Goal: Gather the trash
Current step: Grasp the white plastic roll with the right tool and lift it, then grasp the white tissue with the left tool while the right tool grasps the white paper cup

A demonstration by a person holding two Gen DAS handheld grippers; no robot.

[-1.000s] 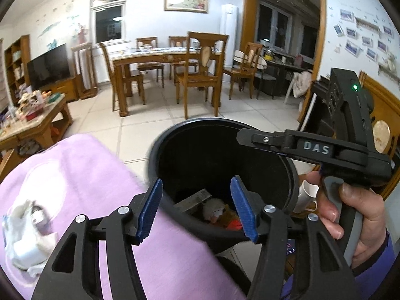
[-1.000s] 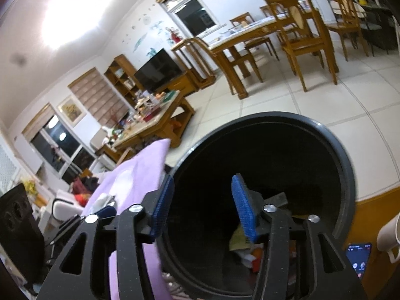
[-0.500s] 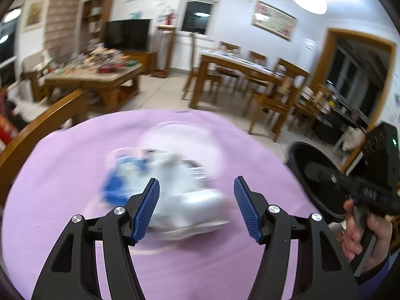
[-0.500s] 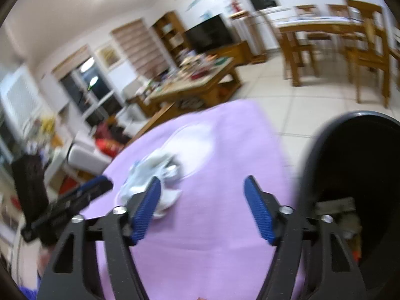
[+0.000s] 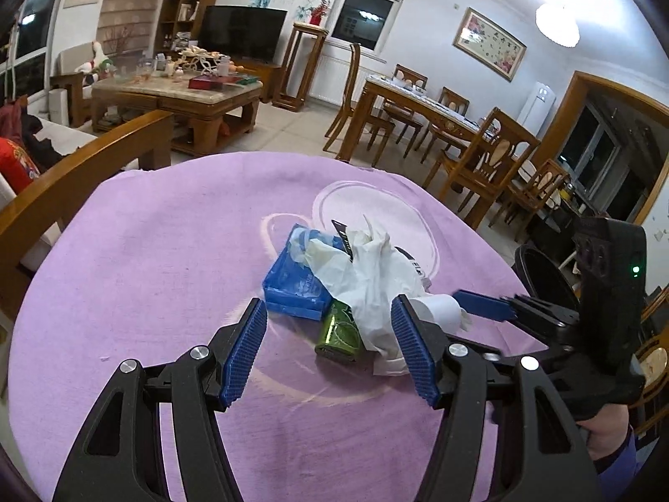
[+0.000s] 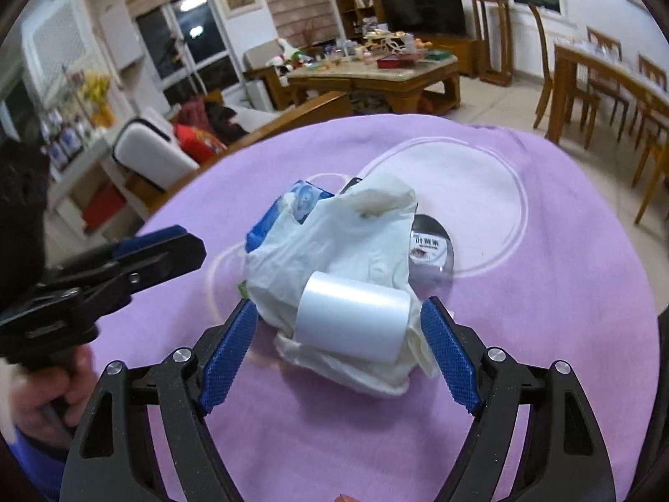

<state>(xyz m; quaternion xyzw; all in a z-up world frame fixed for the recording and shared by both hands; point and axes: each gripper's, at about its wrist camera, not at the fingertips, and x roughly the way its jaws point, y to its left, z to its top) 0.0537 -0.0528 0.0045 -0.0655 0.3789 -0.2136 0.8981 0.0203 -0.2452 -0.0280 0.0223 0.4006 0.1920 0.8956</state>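
Observation:
A pile of trash lies on the purple tablecloth: a crumpled white plastic bag, a blue tissue pack, a green can, a white paper cup on its side and a round silver lid. My left gripper is open, just short of the green can. My right gripper is open, its fingers on either side of the paper cup. The bag also shows in the right wrist view. The black trash bin stands beyond the table's right edge.
A wooden sofa arm runs along the table's left. A coffee table with clutter and a dining table with chairs stand farther back on the tiled floor.
Both grippers have swung away from the black bin's opening to the purple table and now face the trash pile. Both stay open.

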